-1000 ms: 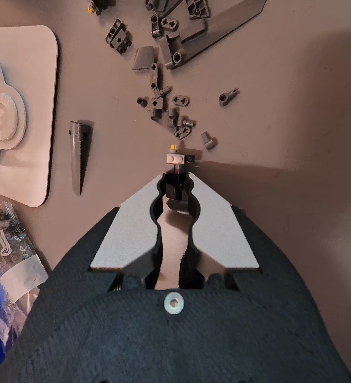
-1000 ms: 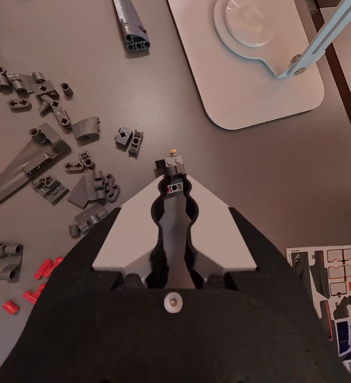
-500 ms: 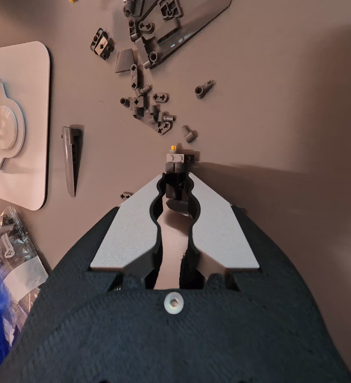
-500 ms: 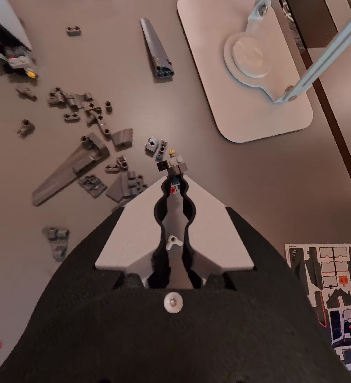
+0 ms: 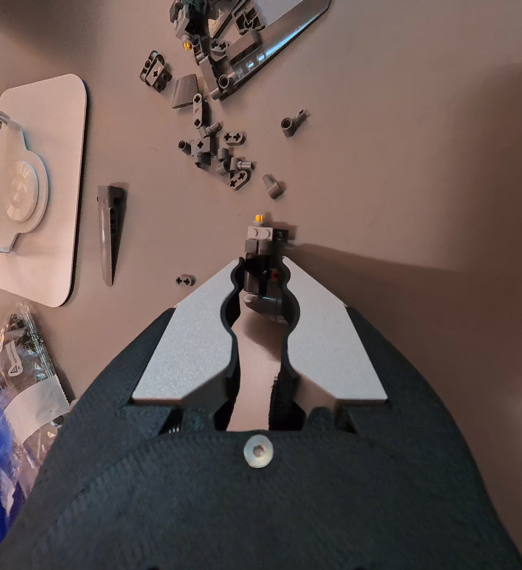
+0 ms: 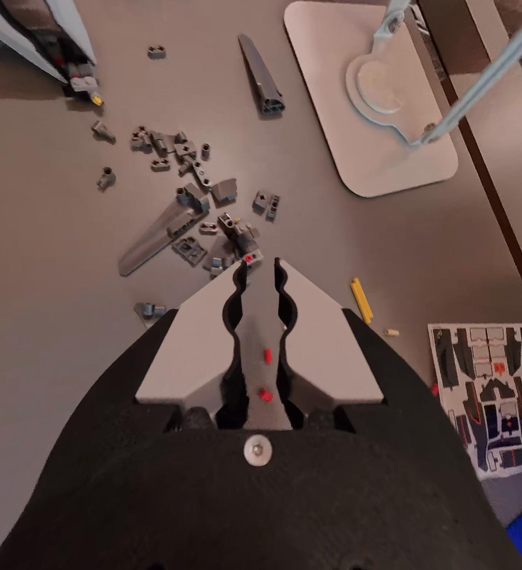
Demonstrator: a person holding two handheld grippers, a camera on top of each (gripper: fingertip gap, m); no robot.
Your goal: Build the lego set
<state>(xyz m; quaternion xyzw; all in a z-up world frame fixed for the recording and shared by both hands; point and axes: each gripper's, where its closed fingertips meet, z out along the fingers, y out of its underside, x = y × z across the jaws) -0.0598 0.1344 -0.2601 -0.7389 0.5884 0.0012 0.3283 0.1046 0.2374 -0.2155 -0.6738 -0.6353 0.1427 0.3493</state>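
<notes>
Left gripper [image 5: 261,271] clamped on small grey brick assembly [image 5: 263,246], most of it sticking out past fingertips. Light, rigid, likely snaps apart; hold dark lower block. Right gripper [image 6: 259,265] apart, empty, second brick assembly [image 6: 238,237] just beyond left fingertip, among loose grey pieces [image 6: 173,154].

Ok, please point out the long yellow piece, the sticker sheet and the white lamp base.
long yellow piece [image 6: 361,300], right wrist view, mid-length of it
sticker sheet [image 6: 494,398], right wrist view, its middle
white lamp base [image 6: 324,92], right wrist view, bare flat plate

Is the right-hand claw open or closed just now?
Open. The right gripper shows a clear gap between its fingertips with only table behind; the small grey brick assembly lies just beyond them, ungripped.
</notes>
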